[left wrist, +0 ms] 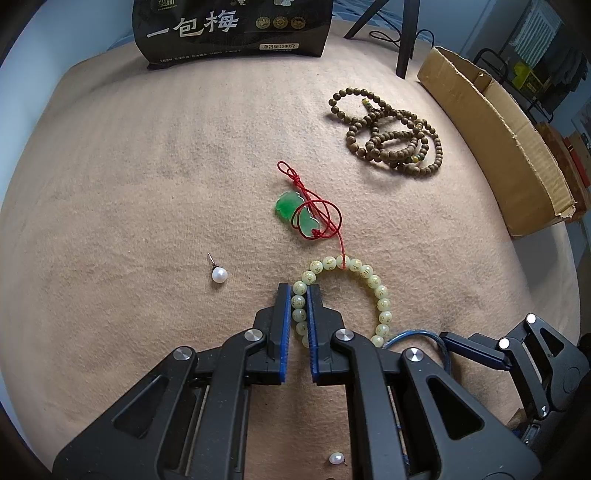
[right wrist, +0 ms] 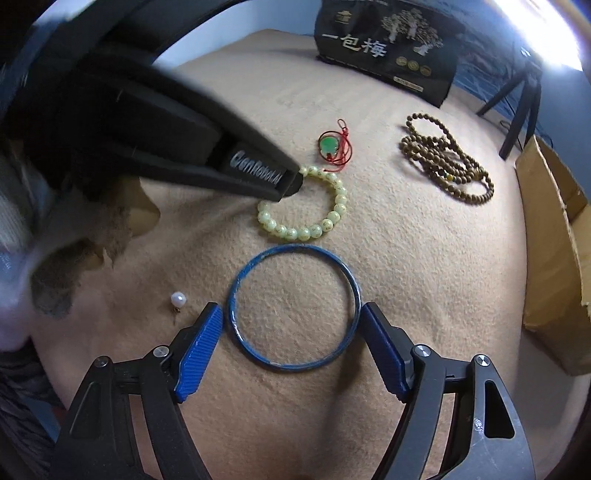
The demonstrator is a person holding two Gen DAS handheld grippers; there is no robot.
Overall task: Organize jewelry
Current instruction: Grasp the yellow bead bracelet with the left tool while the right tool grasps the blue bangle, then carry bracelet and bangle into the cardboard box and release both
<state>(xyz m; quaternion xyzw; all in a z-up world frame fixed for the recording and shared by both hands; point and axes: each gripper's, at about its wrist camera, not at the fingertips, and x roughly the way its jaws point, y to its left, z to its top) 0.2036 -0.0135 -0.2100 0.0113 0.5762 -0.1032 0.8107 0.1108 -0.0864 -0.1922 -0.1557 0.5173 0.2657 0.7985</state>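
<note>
My left gripper [left wrist: 298, 291] is shut on the left side of a pale green bead bracelet [left wrist: 369, 278] lying on the tan cloth; it also shows in the right wrist view [right wrist: 338, 206], where the left gripper [right wrist: 291, 184] comes in from the upper left. My right gripper [right wrist: 291, 314] is open, its blue fingers on either side of a blue bangle [right wrist: 236, 291] that lies flat on the cloth. A green jade pendant on red cord [left wrist: 295, 212] lies beyond the bracelet. A brown bead necklace [left wrist: 391, 136] lies farther right. One pearl stud [left wrist: 219, 275] lies left, another [left wrist: 336, 459] near.
A black snack bag [left wrist: 229, 29] stands at the far edge of the cloth. A cardboard box [left wrist: 498, 144] lies along the right side. Black tripod legs [left wrist: 404, 44] stand behind the cloth. The right gripper [left wrist: 491, 350] shows at the lower right of the left view.
</note>
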